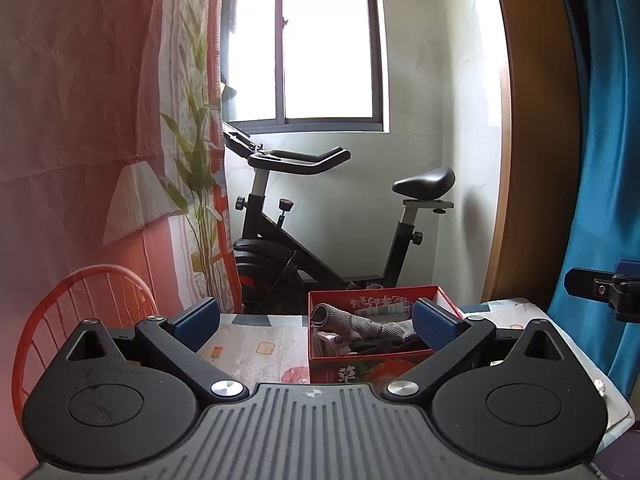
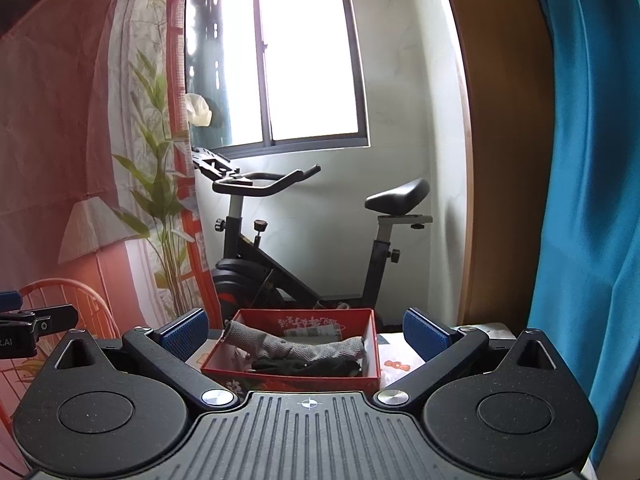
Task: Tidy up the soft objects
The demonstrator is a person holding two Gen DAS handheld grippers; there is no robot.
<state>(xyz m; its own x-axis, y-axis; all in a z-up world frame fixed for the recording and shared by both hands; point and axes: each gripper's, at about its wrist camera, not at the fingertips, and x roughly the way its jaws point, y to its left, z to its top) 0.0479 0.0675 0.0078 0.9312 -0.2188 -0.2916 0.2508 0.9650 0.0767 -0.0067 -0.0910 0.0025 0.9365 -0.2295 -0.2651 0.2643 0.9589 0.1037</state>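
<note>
A red cardboard box [image 1: 360,372] [image 2: 294,380] stands on the table with a patterned cloth [image 1: 256,348]. Inside it lie a grey knitted sock [image 1: 360,326] [image 2: 296,346] and a dark soft item [image 2: 308,368] beneath it. My left gripper [image 1: 316,320] is open and empty, held above the table with the box near its right finger. My right gripper [image 2: 306,330] is open and empty, with the box straight ahead between its fingers. The right gripper's side shows at the right edge of the left wrist view [image 1: 608,290]; the left gripper's side shows at the left edge of the right wrist view [image 2: 28,328].
An exercise bike [image 1: 320,232] [image 2: 300,240] stands behind the table under a window. A red wire chair [image 1: 80,312] [image 2: 68,304] is at the left. A plant [image 1: 200,184] and curtain hang left; a blue curtain [image 2: 580,200] hangs right.
</note>
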